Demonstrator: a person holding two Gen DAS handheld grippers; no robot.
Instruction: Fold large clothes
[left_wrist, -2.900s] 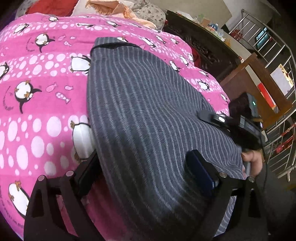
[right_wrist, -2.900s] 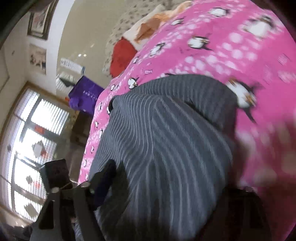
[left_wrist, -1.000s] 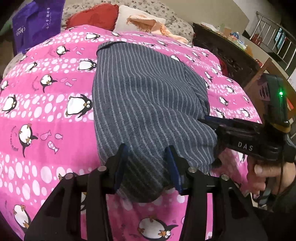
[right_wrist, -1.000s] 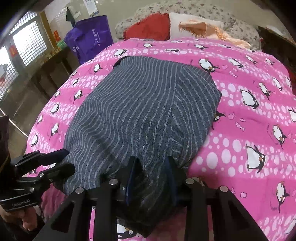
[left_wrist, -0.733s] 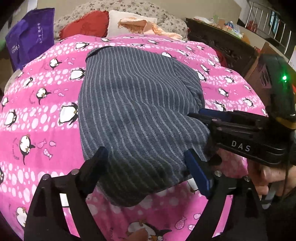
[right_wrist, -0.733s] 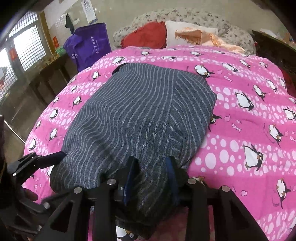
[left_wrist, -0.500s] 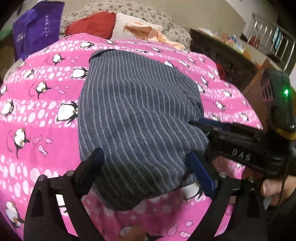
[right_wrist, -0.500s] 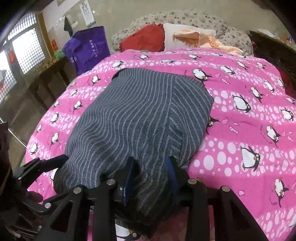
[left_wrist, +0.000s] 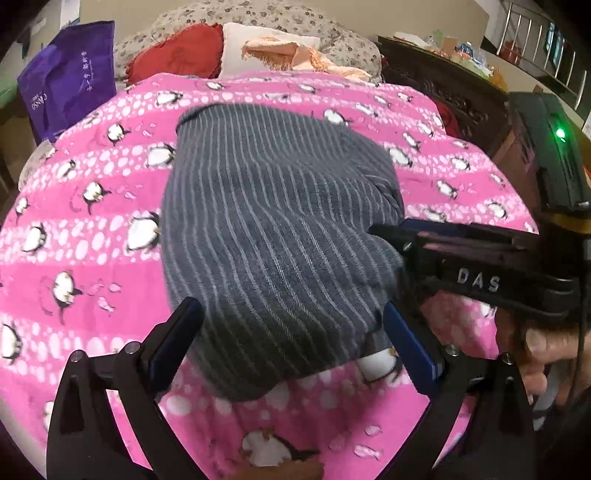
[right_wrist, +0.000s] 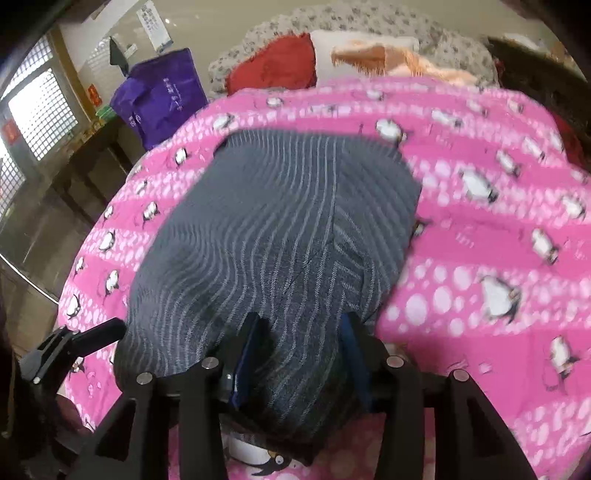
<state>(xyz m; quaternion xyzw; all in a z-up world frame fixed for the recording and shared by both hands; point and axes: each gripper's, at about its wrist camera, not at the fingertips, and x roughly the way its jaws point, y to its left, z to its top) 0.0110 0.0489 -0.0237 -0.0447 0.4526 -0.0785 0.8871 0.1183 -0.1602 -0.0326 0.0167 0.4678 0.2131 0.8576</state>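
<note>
A grey striped garment (left_wrist: 273, 221) lies folded lengthwise on the pink penguin blanket (left_wrist: 92, 229); it also shows in the right wrist view (right_wrist: 280, 236). My left gripper (left_wrist: 291, 332) is open, its fingers either side of the garment's near edge, holding nothing. My right gripper (right_wrist: 299, 354) is shut on the garment's near right corner, with cloth bunched between its fingers. The right gripper also shows in the left wrist view (left_wrist: 461, 258), at the garment's right edge. The left gripper shows at the lower left of the right wrist view (right_wrist: 74, 343).
Red (left_wrist: 177, 51) and white (left_wrist: 255, 48) pillows lie at the bed's far end. A purple bag (left_wrist: 70, 85) stands at the far left. Dark wooden furniture (left_wrist: 450, 96) stands along the bed's right side. A window (right_wrist: 33, 110) is at the left.
My left gripper has opened and let go of the garment's near edge. My right gripper stays shut on its corner. Both views have shifted slightly.
</note>
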